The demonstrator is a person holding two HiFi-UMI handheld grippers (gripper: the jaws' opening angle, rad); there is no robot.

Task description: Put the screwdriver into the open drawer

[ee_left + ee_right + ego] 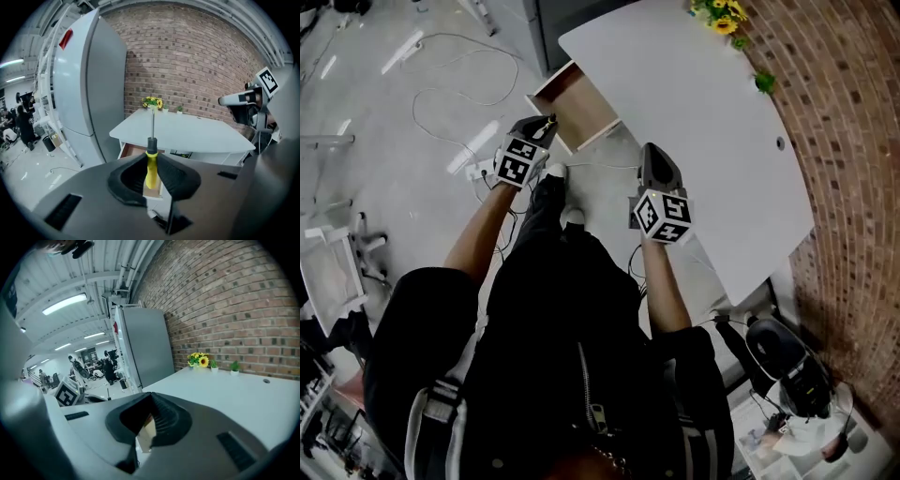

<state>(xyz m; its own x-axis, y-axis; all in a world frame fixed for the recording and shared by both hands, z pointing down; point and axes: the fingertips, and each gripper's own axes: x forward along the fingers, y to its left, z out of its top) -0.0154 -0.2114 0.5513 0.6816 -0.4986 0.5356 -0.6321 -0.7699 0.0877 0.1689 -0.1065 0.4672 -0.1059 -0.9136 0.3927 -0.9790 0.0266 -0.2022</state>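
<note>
The fingers of the left gripper are clamped on the yellow plastic handle of a slim screwdriver with a black collar and a bare steel shaft. In the left gripper view the shaft runs out past the fingertips toward 12 o'clock, straight at the white tabletop. Under that tabletop's left end, a shallow pale-wood drawer stands pulled out.

In the head view the left gripper hangs at the 7 o'clock corner of the drawer, just beside its front wall. The screwdriver is therefore in the air and not yet over the cavity. The right gripper hovers at the drawer's 4 o'clock, near the edge of the tabletop. Its fingers are drawn together with nothing between them.

The tool should be light and fully rigid, so weight is no concern. The likelier trouble is the smooth, rounded handle swivelling between the pads, or rolling once freed. The middle of the handle, where it is held now, seems the right place to hold it: it is the thickest part and probably close to the balance point. Lowering it flat along the drawer's length before letting go would keep the tip from catching a wall.
</note>
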